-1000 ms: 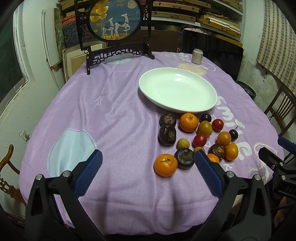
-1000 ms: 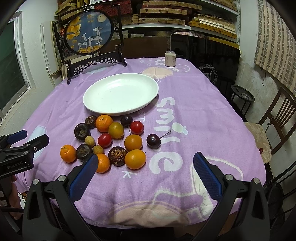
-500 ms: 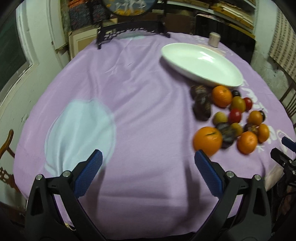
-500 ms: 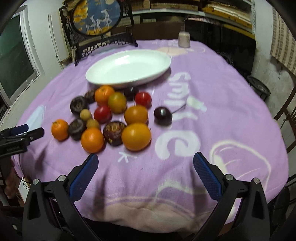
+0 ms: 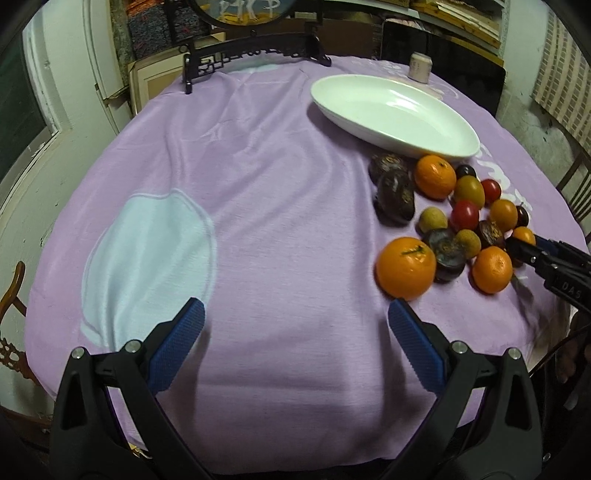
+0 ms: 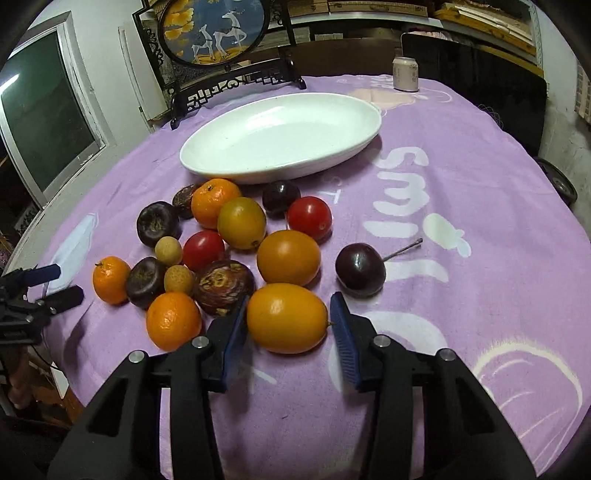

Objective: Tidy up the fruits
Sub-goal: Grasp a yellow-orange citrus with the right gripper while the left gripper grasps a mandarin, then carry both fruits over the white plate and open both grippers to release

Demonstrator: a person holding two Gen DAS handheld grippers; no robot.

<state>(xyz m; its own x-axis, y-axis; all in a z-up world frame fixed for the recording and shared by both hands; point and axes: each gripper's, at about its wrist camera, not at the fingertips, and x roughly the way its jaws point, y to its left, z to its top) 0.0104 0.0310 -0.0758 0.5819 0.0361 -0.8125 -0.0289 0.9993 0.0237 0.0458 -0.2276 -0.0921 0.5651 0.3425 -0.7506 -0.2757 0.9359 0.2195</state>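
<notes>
A cluster of several small fruits lies on the purple cloth in front of an empty white oval dish (image 6: 280, 136); the dish also shows in the left wrist view (image 5: 391, 110). My right gripper (image 6: 289, 325) has its blue pads on both sides of the nearest yellow-orange oval fruit (image 6: 286, 317), with small gaps still showing. Oranges (image 6: 173, 320), red tomatoes (image 6: 309, 217) and dark passion fruits (image 6: 224, 282) lie around it. My left gripper (image 5: 295, 343) is open and empty over bare cloth, left of a big orange (image 5: 405, 267).
A dark cherry with a stem (image 6: 360, 270) lies right of the cluster. A framed deer screen (image 6: 214, 33) on a black stand and a small can (image 6: 405, 73) stand at the table's far side. The table edge is close below both grippers.
My right gripper has moved forward and down onto the cluster and narrowed around the yellow-orange fruit. My left gripper has swung left and lower, so the fruits now lie at its right.
</notes>
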